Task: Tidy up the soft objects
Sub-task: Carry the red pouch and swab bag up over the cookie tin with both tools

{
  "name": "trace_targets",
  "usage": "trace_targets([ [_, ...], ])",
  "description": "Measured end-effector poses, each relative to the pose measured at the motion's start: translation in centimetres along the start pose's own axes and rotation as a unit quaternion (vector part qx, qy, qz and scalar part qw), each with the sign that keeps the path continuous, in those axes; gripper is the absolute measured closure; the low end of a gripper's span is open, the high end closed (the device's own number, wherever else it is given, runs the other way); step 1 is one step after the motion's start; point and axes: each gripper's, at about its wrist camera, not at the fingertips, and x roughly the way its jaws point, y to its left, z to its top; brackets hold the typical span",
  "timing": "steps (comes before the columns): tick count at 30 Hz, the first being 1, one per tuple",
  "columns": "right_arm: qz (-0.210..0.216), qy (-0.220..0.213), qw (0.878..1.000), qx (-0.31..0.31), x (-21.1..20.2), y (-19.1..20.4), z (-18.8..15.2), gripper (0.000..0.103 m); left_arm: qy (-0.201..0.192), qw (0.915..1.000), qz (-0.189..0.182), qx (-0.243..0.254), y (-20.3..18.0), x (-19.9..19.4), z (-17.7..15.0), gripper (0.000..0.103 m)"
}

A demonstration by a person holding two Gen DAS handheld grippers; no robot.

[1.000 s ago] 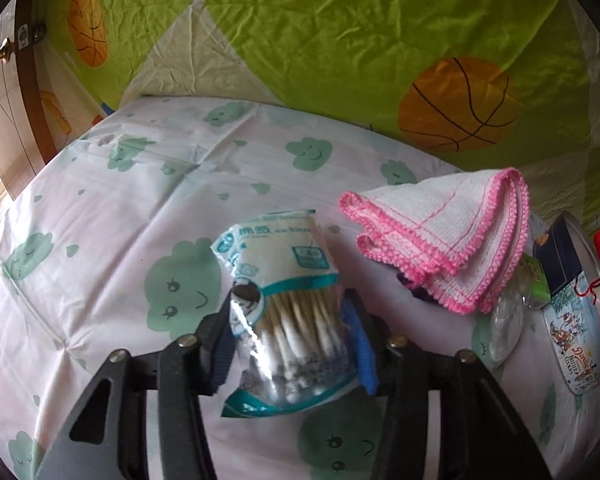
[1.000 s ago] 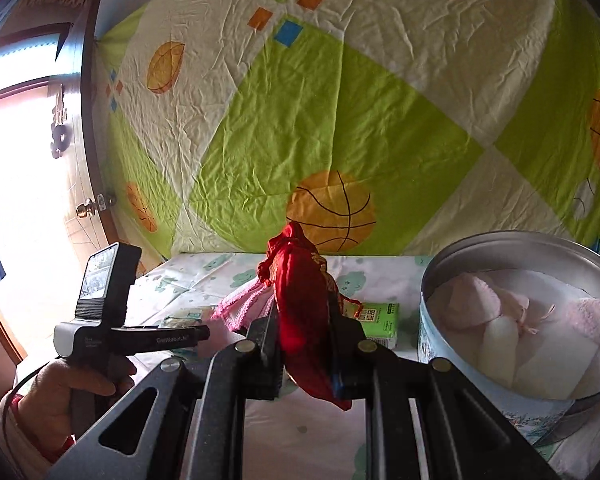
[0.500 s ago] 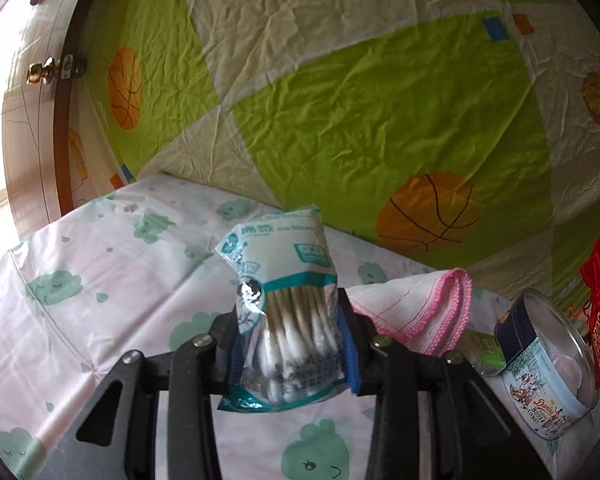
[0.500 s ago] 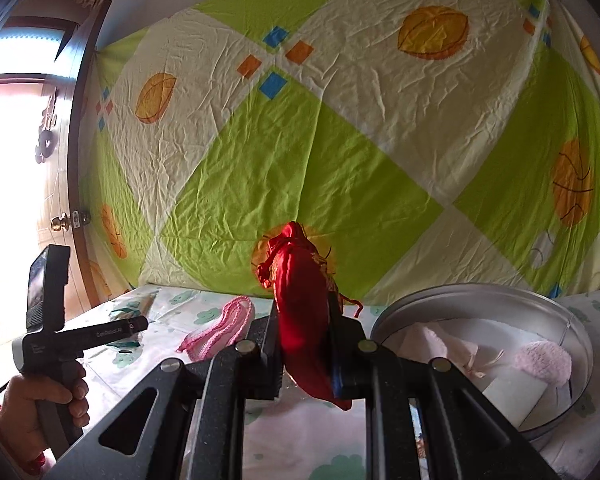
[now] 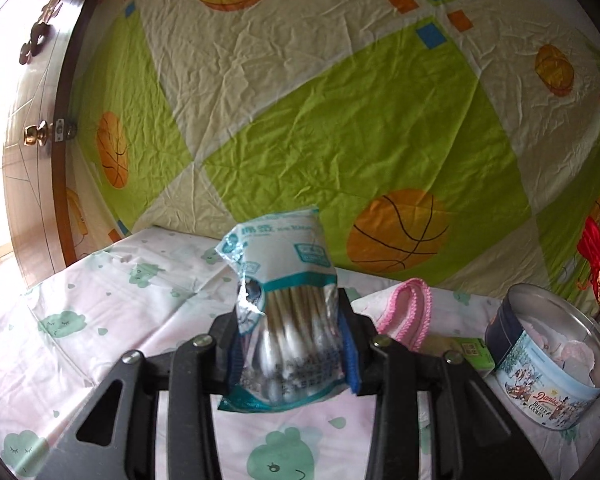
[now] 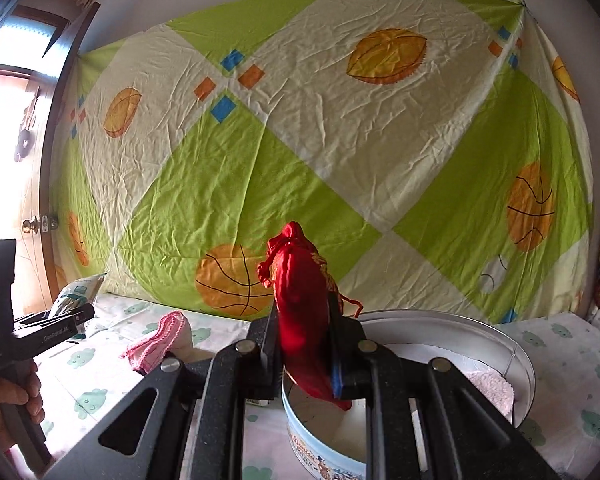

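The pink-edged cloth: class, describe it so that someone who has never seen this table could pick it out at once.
Start at the table with the pale cloud-print cover, in front of the green-and-cream hanging sheet. Left of the round cookie tin, beside a small green packet, lies the folded white cloth. Its bright pink crocheted border sets it apart.

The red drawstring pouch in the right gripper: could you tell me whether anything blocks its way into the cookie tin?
Nothing visible does. The red drawstring pouch hangs over the open cookie tin, which has no lid on.
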Motion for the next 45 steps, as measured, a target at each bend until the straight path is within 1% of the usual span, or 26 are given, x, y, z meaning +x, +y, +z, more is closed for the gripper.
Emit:
trace_targets([
  [6, -0.013, -0.008, 1.0, -0.012, -0.3, -1.1, 0.1, 0.084, 0.0, 0.9998, -0.016, 0.01, -2.8, -0.9, -0.8, 0.066],
  [11, -0.027, -0.01, 1.0, -0.004, -0.6, -3.1, 0.4, 0.084, 0.01, 0.9995, -0.027, 0.013, -5.2, -1.2, -1.4, 0.066],
  [16, -0.04, -0.014, 0.999, 0.006, -0.8, -4.9, 0.7, 0.084, 0.008, 0.9985, -0.041, 0.036, -8.0, -1.7, -1.8, 0.066],
  [22, -0.057, -0.021, 0.998, 0.008, -1.1, -6.6, 1.0, 0.084, 0.011, 0.9973, -0.057, 0.046, -10.3, -2.0, -1.6, 0.066],
  [30, -0.08, -0.03, 0.996, 0.025, -1.5, -8.9, 1.8, 0.084, -0.001, 0.9953, -0.08, 0.055, -13.0, -2.6, -0.7, 0.066],
  [38, -0.102, -0.036, 0.993, 0.037, -1.6, -11.0, 2.3, 0.084, -0.006, 0.9912, -0.117, 0.062, -16.3, -2.9, -0.1, 0.066],
  [45, -0.131, -0.027, 0.99, 0.047, -1.2, -13.6, 2.2, 0.084, 0.006, 0.9858, -0.153, 0.068, -19.7, -2.6, -0.4, 0.066],
])
